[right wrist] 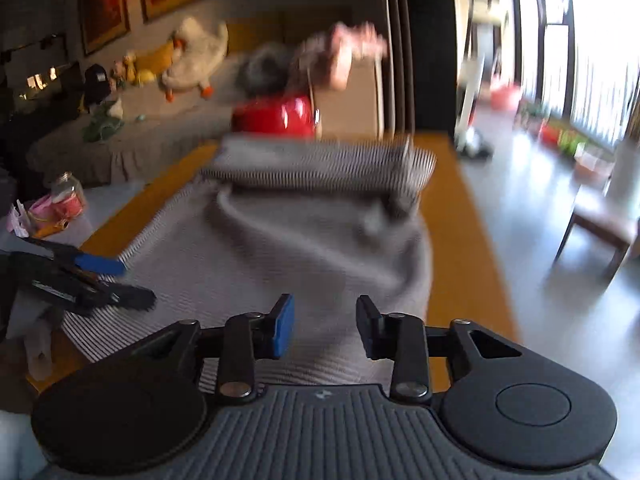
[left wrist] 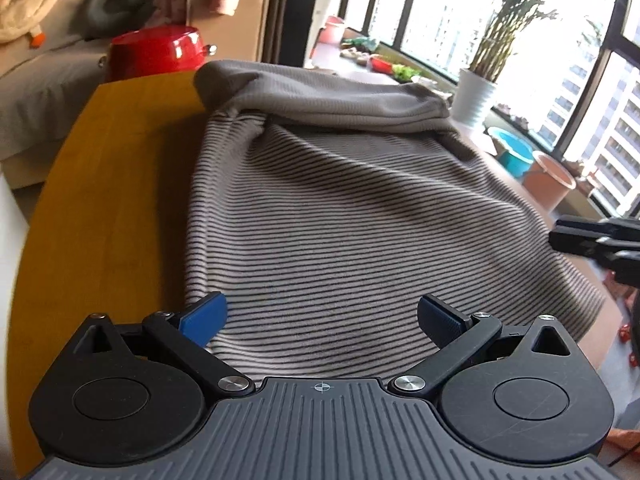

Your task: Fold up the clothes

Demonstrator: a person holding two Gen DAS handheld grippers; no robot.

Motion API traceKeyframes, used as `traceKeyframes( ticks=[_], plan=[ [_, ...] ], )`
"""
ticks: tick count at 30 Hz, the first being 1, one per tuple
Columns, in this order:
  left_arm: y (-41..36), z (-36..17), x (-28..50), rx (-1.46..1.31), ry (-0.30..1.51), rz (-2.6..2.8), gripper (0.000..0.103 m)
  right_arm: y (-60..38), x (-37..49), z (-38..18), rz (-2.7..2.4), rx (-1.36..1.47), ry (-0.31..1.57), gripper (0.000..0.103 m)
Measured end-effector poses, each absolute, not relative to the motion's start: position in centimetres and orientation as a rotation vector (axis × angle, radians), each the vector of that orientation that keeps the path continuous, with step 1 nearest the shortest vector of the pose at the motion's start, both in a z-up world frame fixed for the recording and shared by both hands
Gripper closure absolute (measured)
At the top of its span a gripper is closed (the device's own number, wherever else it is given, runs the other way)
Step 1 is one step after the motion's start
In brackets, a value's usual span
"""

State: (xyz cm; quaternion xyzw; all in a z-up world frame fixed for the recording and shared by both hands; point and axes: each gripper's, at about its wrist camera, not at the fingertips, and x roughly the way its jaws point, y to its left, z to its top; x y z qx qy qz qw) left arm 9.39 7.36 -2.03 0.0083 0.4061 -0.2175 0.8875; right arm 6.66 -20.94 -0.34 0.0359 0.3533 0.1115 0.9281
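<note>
Though both empty and gaping: two tools, left tool (left wrist: 322, 322), right tool (right wrist: 325, 328), over one striped garment (left wrist: 340, 216).

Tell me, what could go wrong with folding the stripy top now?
1. Neither the left gripper nor the right gripper pinches the striped top; both stand open above it, so a grab may catch only one layer.
2. The far end is already folded over, with loose wrinkles nearby; a tug might undo that fold.
3. The top's right side lies near the edge of the yellow table and could slide off.
</note>
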Motion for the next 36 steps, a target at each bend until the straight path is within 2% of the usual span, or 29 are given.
traceKeyframes(
  ticks=[2,5,6,10,12,15,21,26,29,31,36],
  plan=[
    [7.7,-1.7,9.6,0.005,0.857,-0.445,0.000,-21.4,8.0,-1.7,0.224,0.098,0.767,0.053],
    [7.6,-0.9,10.4,-0.020,0.856,-0.452,0.000,-21.6,9.1,-1.6,0.259,0.114,0.786,0.034],
    [7.3,-0.5,10.8,-0.020,0.846,-0.460,0.000,-21.5,9.4,-1.5,0.263,0.114,0.788,0.033],
    [6.1,1.2,13.1,-0.043,0.805,-0.494,0.000,-21.9,10.9,0.6,0.271,0.097,0.745,0.037],
    [5.7,2.0,14.7,-0.046,0.779,-0.505,0.000,-22.1,12.3,2.1,0.269,0.078,0.706,0.058],
    [5.1,2.8,17.4,-0.050,0.745,-0.505,0.000,-21.8,16.2,3.8,0.250,0.046,0.655,0.067],
    [4.6,3.5,23.5,-0.102,0.678,-0.464,0.000,-20.8,24.9,4.9,0.236,0.041,0.564,0.067],
    [3.8,1.7,27.3,-0.153,0.635,-0.471,0.000,-20.6,30.5,1.3,0.237,0.111,0.623,0.066],
    [4.0,-0.9,28.8,-0.154,0.659,-0.441,0.000,-20.8,31.1,-2.3,0.223,0.087,0.662,0.063],
    [4.4,-2.7,29.4,-0.162,0.678,-0.431,0.000,-20.9,30.3,-2.9,0.247,0.065,0.612,0.061],
    [4.4,-2.9,28.4,-0.134,0.636,-0.429,0.000,-21.2,29.6,-3.2,0.243,0.084,0.606,0.060]
  ],
)
